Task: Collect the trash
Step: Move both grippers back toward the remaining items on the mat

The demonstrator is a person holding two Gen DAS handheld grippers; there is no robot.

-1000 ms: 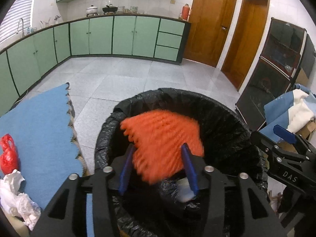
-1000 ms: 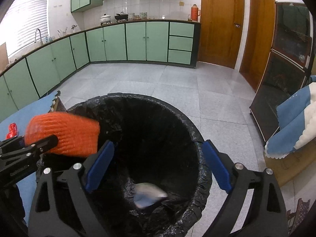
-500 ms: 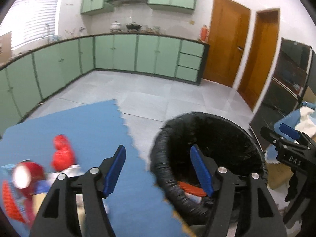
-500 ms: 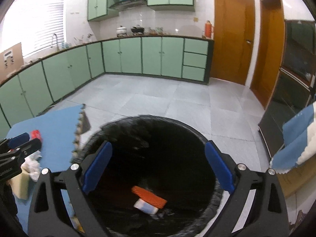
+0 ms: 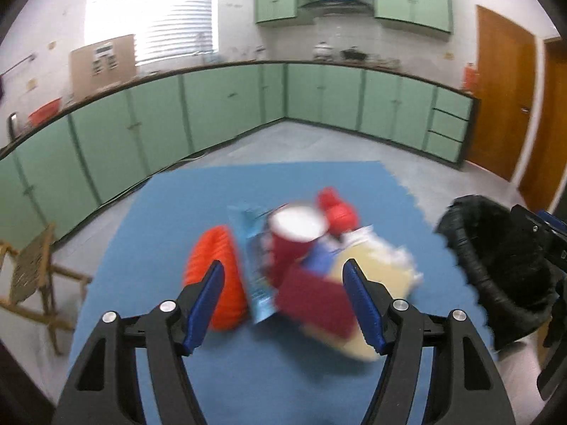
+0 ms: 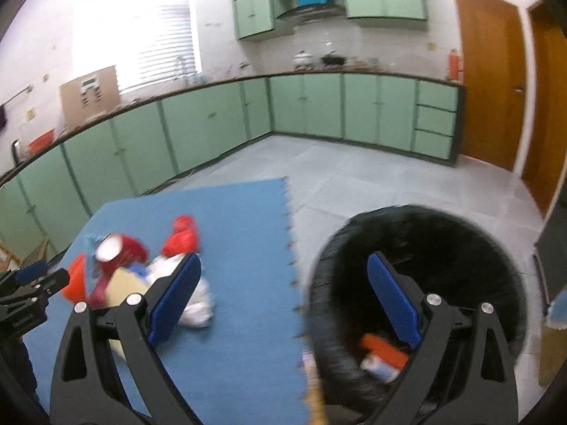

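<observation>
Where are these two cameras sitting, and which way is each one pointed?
Left wrist view: rides on the left gripper, looking down along its open blue fingers at the trash pile on the blue mat.
Right wrist view: rides on the right gripper, aimed between mat and black bin; the left gripper shows at its left edge.
Both share the pile, mat, bin and green cabinets.

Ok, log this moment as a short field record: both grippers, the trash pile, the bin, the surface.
left gripper: open, nothing between the jaws, pointed at the pile
right gripper: open, empty, over the mat edge and bin
trash pile: blurred; orange mesh, red cup, red bag, blue wrapper, pale packet, white crumpled piece
bin: black liner, an orange piece and a pale item inside
surface: blue foam mat on grey tile floor
</observation>
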